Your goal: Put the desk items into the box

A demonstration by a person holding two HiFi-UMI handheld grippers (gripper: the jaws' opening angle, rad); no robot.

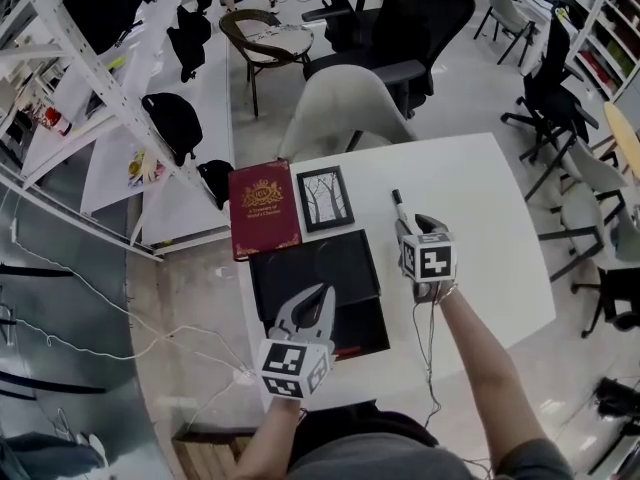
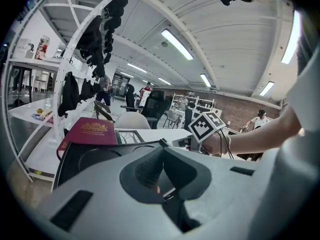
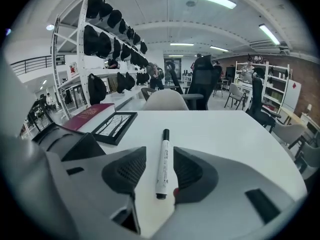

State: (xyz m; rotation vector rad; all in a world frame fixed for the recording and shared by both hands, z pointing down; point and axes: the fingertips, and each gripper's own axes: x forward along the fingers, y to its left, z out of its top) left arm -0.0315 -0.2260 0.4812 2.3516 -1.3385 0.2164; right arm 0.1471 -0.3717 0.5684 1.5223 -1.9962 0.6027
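A white marker [image 1: 399,208] with a black cap lies on the white table [image 1: 480,228]. My right gripper [image 1: 405,230] is open around its near end. In the right gripper view the marker [image 3: 163,159] lies between the jaws of the right gripper [image 3: 160,173], and neither pad presses on it. A black box [image 1: 320,268] sits at the table's left side, with a red book [image 1: 264,208] and a black picture frame [image 1: 325,198] beyond it. My left gripper [image 1: 312,303] hovers over the box's near left part, shut and holding nothing I can see. The left gripper view shows the book [image 2: 92,130] and frame [image 2: 129,136].
A white chair [image 1: 345,108] and a black office chair [image 1: 400,28] stand past the table's far edge. A white rack [image 1: 150,118] with dark bags runs along the left. More chairs and shelves stand at the right [image 1: 560,98].
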